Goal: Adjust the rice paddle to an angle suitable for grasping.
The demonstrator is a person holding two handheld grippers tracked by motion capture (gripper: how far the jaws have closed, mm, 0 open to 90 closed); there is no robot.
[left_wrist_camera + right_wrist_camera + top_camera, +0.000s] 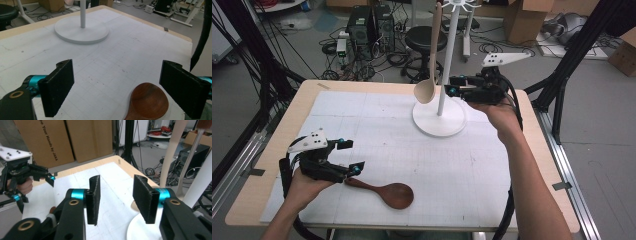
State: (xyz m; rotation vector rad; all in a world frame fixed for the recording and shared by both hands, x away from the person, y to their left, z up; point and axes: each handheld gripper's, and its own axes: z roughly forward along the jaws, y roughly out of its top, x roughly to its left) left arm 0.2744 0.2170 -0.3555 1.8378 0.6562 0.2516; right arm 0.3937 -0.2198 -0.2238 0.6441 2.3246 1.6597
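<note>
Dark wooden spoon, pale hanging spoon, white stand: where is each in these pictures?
Dark wooden spoon (396,194), high view, middle of its bowl.
Pale wooden spoon (425,91), high view, on its bowl, hanging from the rack.
White stand (432,123), high view, bare part of its round base.

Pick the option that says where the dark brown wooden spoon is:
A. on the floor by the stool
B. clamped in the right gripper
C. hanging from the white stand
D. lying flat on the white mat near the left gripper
D: in the high view the dark brown spoon lies flat on the white mat, its handle end at the open left gripper.
</note>
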